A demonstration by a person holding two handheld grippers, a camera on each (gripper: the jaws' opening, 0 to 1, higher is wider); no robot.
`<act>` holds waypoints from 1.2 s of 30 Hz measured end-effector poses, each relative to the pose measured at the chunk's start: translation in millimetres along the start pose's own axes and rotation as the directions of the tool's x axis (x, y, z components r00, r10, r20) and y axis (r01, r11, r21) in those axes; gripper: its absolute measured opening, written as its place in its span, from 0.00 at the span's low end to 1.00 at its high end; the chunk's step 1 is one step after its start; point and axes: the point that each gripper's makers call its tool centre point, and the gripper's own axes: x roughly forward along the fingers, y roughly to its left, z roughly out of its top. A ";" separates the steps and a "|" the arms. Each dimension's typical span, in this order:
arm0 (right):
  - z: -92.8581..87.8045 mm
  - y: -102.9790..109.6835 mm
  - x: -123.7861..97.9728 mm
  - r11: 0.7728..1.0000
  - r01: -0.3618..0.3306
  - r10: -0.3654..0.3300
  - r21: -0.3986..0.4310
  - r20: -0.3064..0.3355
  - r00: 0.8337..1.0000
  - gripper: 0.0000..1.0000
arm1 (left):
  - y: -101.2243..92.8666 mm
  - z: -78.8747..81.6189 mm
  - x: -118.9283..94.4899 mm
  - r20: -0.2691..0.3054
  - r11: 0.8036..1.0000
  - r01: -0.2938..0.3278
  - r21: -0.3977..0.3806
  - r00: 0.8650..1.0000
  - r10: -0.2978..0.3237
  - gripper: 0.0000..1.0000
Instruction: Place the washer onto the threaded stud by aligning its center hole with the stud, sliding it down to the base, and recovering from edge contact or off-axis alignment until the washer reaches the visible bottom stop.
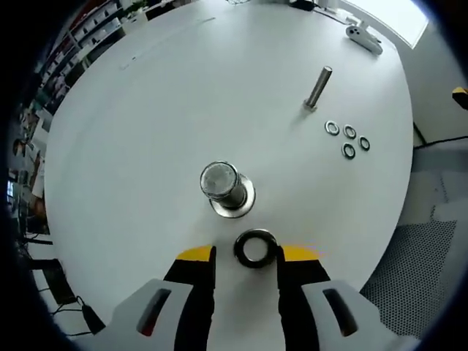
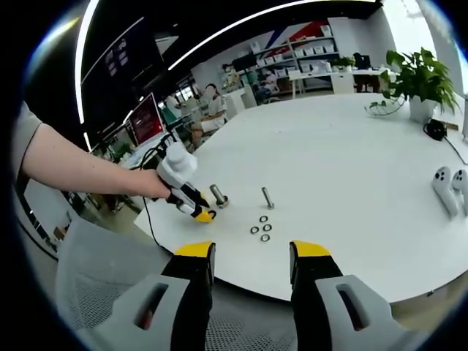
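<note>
A shiny threaded stud (image 1: 225, 184) stands upright on its round base flange on the white table (image 1: 146, 124). Just in front of it a dark washer (image 1: 256, 248) lies flat between the tips of my left gripper (image 1: 245, 256), close to the right-hand jaw. The jaws stand wider than the washer, so the gripper is open. From the right gripper view, a person's hand holds that left gripper (image 2: 191, 202) low beside the stud (image 2: 218, 196). My right gripper (image 2: 251, 254) hangs open off the table's near edge with nothing between its fingers.
A second bolt (image 1: 318, 88) stands farther along the table with several spare washers (image 1: 348, 139) beside it. White controllers (image 2: 450, 190), a black object (image 2: 435, 129) and a potted plant (image 2: 420, 77) sit at the right. A grey mesh chair (image 2: 95, 285) lies below the table edge.
</note>
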 end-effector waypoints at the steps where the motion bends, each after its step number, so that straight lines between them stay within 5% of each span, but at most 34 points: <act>1: 0.0 0.0 0.0 1.000 0.000 0.000 0.000 0.000 1.000 0.43 | -1.0 0.1 0.1 0.000 1.000 0.000 0.002 1.000 0.000 0.28; 11: 0.3 0.1 -0.2 1.000 0.002 -0.002 0.002 0.003 1.000 0.43 | 1.0 2.9 1.5 0.002 1.000 -0.005 -0.029 1.000 0.005 0.22; 21: -0.4 0.1 0.2 1.000 0.003 -0.003 -0.001 -0.004 1.000 0.41 | 0.3 3.9 2.4 -0.054 1.000 0.006 0.008 0.999 -0.005 0.21; 36: 0.5 -0.5 0.2 1.000 0.005 -0.005 0.006 0.002 1.000 0.41 | -4.9 1.5 1.0 -0.061 0.998 0.022 0.064 0.998 -0.019 0.25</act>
